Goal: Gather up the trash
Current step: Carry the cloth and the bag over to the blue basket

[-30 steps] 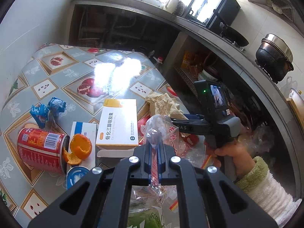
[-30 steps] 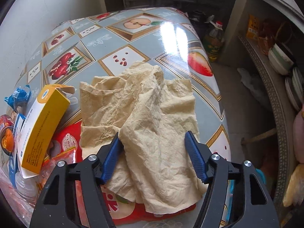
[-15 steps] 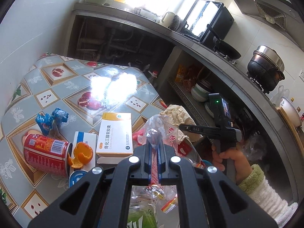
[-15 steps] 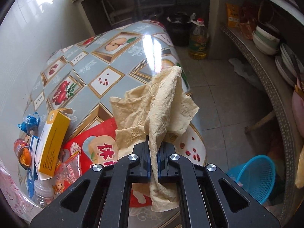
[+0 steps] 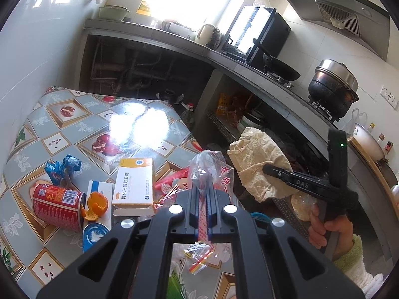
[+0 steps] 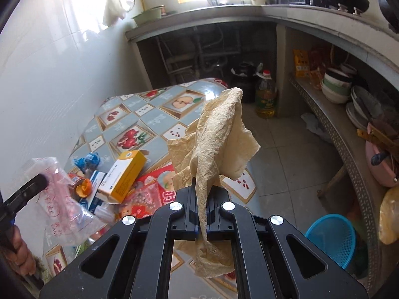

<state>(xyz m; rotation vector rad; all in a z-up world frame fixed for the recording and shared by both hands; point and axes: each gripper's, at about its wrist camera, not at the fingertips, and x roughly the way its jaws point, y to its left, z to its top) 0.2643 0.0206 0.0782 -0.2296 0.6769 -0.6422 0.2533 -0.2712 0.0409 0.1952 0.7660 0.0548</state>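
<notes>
Crumpled tan paper (image 6: 214,144) pinched in right hand-held gripper (image 6: 202,211), left hand-held gripper (image 5: 203,206) clamping clear red-lettered bag (image 5: 209,167).

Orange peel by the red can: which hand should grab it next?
Left, after emptying: the orange peel lies nearer the left gripper, shut on the clear plastic bag. The right gripper holds the crumpled paper off the table's edge.

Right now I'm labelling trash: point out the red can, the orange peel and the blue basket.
red can (image 5: 56,205), left wrist view, printed side.
orange peel (image 5: 96,203), left wrist view, outer skin.
blue basket (image 6: 331,239), right wrist view, mesh wall.
</notes>
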